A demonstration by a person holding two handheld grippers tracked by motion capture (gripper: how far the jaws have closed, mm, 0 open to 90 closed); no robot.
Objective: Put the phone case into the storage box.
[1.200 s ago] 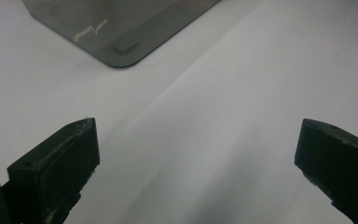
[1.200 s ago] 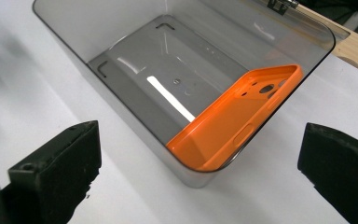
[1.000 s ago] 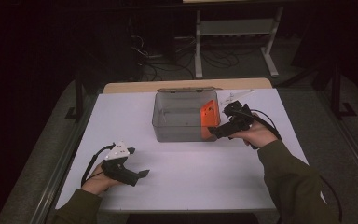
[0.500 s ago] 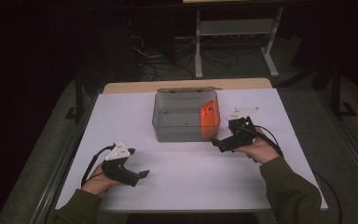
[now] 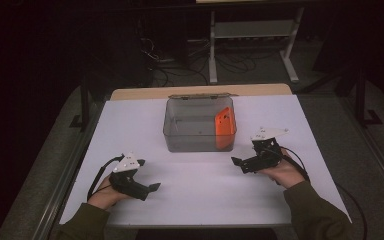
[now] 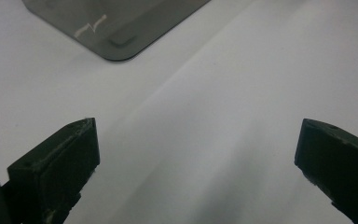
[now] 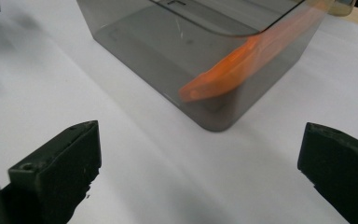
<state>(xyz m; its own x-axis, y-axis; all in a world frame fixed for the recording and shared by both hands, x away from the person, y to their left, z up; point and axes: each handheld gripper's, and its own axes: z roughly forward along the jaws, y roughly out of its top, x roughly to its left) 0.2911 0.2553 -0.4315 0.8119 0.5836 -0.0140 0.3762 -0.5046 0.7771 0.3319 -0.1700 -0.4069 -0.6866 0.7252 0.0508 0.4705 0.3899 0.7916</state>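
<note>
A clear grey plastic box (image 5: 180,140) stands at the middle of the white table (image 5: 200,195). An orange flat piece (image 5: 224,125) leans inside it against the right wall; in the right gripper view the orange piece (image 7: 242,65) shows through the box (image 7: 144,42) wall. My right gripper (image 5: 238,162) rests on the table just right of the box's near right corner, open and empty, pointing left. At the front left my left gripper (image 5: 154,187) lies on the table, open and empty. A corner of the box (image 6: 116,28) shows far ahead in the left gripper view.
A wooden board (image 5: 200,92) edges the table's far side. Beyond it stand a metal shelf frame (image 5: 252,30) and cables on a dark floor. Table rails (image 5: 70,165) run along both sides.
My right gripper has drawn back from the box's right side, down and toward the near edge, leaving the orange piece leaning inside the box. The left gripper has stayed still.
</note>
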